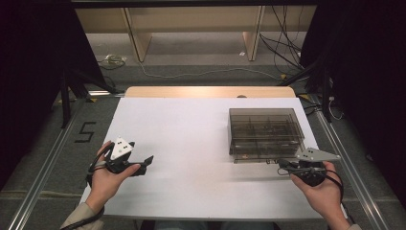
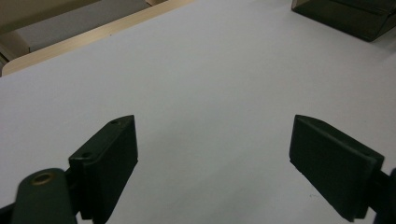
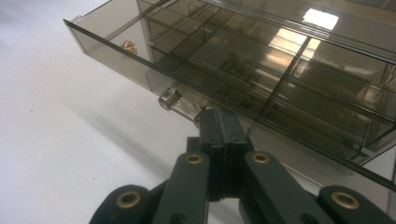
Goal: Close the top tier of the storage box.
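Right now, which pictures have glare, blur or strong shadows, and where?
Right gripper view: bright glare patches on the smoked drawer box, which casts a soft shadow on the white table; the near jaws look slightly blurred. Left gripper view: even light on the white table, the jaws dark and almost without detail. High view: the white table is bright, the surroundings almost black at both sides.

Glossy smoked clear-plastic organiser box [image 3: 261,56] on a smooth matt white tabletop [image 1: 191,143] with a pale wooden edge [image 1: 206,91].
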Tool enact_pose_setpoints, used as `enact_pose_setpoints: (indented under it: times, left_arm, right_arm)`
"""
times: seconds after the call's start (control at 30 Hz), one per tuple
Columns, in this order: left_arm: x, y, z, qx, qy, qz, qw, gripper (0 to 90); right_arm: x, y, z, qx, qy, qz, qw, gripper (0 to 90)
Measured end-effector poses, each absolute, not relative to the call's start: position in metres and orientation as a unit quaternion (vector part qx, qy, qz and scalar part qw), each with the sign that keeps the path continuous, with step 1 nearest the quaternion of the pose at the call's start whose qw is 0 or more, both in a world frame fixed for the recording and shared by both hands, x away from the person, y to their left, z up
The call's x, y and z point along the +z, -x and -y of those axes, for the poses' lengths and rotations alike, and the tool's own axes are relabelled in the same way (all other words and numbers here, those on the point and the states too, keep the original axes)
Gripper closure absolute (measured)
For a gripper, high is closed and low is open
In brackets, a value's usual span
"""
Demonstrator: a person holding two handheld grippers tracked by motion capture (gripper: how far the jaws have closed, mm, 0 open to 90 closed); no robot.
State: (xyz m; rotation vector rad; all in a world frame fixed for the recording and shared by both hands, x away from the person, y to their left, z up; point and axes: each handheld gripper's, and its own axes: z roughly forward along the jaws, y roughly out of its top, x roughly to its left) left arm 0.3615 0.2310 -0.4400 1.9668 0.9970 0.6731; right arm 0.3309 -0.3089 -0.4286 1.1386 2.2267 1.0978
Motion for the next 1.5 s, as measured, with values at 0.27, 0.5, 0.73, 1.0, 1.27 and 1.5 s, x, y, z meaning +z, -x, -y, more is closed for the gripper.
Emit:
enact_pose_setpoints:
  times: [0.27, 0.5, 0.73, 1.0, 1.27, 1.5]
  left_arm:
    - [-0.4399, -0.3614, -0.2312, 0.267, -0.779, -0.395, 0.406, 15.2]
    - [-0.4396, -0.3612, -0.2312, 0.268, -0.779, -0.396, 0.406, 15.2]
    - [-0.4397, -0.3614, -0.2315, 0.268, -0.779, -0.396, 0.406, 15.2]
    - [-0.4396, -0.3613, -0.2313, 0.268, -0.779, -0.396, 0.406, 15.2]
    - [-0.4397, -0.3614, -0.2314, 0.268, -0.779, -0.396, 0.406, 15.2]
    - [-0.4397, -0.3614, -0.2315, 0.268, -0.779, -0.396, 0.406, 15.2]
  right_arm:
    - [-0.4283, -0.3326, 0.3082, 0.393, -0.41, -0.797, 0.206, 90.0]
    - [-0.4281, -0.3332, 0.3079, 0.392, -0.41, -0.797, 0.208, 90.0]
    - [-0.4278, -0.3349, 0.3062, 0.391, -0.41, -0.797, 0.208, 90.0]
    - [-0.4274, -0.3363, 0.3044, 0.39, -0.409, -0.798, 0.211, 90.0]
    - [-0.4272, -0.3369, 0.3032, 0.39, -0.411, -0.796, 0.213, 90.0]
    - [-0.4271, -0.3379, 0.3021, 0.39, -0.408, -0.797, 0.214, 90.0]
